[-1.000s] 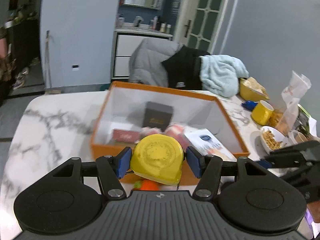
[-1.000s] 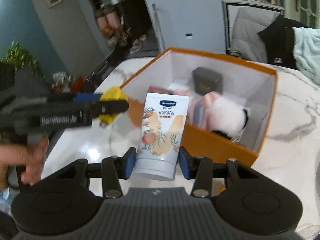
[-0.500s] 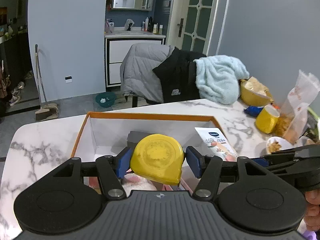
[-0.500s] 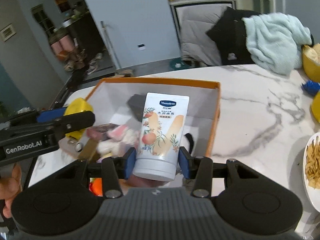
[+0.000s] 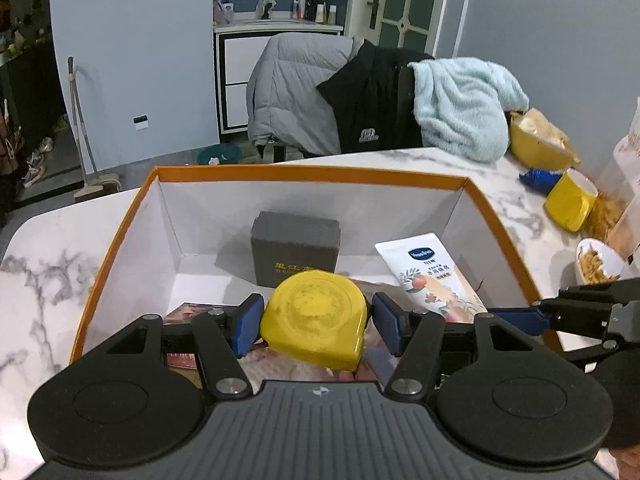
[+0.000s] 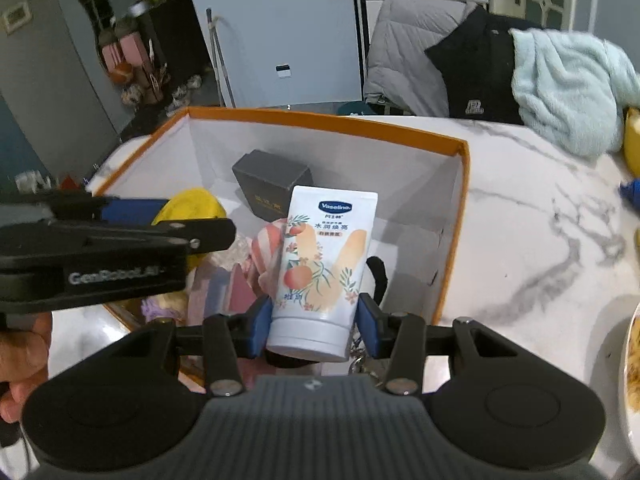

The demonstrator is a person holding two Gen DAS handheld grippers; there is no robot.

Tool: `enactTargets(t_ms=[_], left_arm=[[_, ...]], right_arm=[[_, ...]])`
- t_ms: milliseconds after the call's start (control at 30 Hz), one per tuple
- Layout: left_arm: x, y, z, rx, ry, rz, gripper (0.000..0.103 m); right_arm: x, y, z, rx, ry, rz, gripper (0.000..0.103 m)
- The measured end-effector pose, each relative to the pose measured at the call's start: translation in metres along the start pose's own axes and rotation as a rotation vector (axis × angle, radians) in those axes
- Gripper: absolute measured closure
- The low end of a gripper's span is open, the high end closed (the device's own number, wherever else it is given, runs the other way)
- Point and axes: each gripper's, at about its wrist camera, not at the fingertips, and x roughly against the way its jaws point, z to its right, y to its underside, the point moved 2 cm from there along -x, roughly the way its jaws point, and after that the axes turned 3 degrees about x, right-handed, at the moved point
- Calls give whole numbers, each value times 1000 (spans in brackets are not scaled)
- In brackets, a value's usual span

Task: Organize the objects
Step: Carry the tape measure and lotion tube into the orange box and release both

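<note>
L gripper (image 5: 316,325) is sitting low-centre in the left wrist view, jaws partly closed & clamping a yellow tape measure (image 5: 314,320) between the blue pads (image 5: 248,324); the measure is filling the gap between them, flat round face toward the camera, hanging over the near end of the orange box (image 5: 312,174). R gripper (image 6: 310,326) is low-centre in the right wrist view, jaws pinched in on a white Vaseline tube (image 6: 324,264): pads are gripping it just above the cap end, cap nearest the camera, the rest of the tube sticking up & away from the jaws over the box interior. Box is sitting on the marble table (image 6: 540,216), open top, white inside. In it, toward the far wall, a dark grey carton (image 5: 295,248) is standing upright w/ gold lettering; below the jaws a pink & white soft item (image 6: 270,252) & some flat packets, too blurred to ID. In the right wrist view the L gripper is crossing in from the left edge, side-on, w/ a hand (image 6: 22,368) partly showing at lower left. Right edge of the left wrist view: yellow mug (image 5: 570,206), yellow bowl (image 5: 536,146), white bowl of snacks (image 5: 596,266). Jackets & a pale blue towel (image 5: 460,108) are draped behind the table.
</note>
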Motion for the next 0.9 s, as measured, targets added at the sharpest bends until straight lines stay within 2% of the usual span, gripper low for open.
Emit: enactTargets(t_ms=[167,267,367,533,600,900], left_arm=[[-7,2,2,-13,-12,-19,34],[-6,3,2,-7,-5,-7,39],[-2,-1,2,-6,1,6,39],[5,-3,5,-17,-4,16,39],[8,-3,6,-19,-4,18,39],[25,0,6,-19,10,34,39]], right_arm=[[-9,4,-13,86,43,-5,55],[-9,4,-13,82,49,5,54],[-8,4,-12,85,59,32,44],[-6,2,-13,76,68,37,43],[-3,2,-13,71,82,54,36],[3,3,-19,66,80,66,35]])
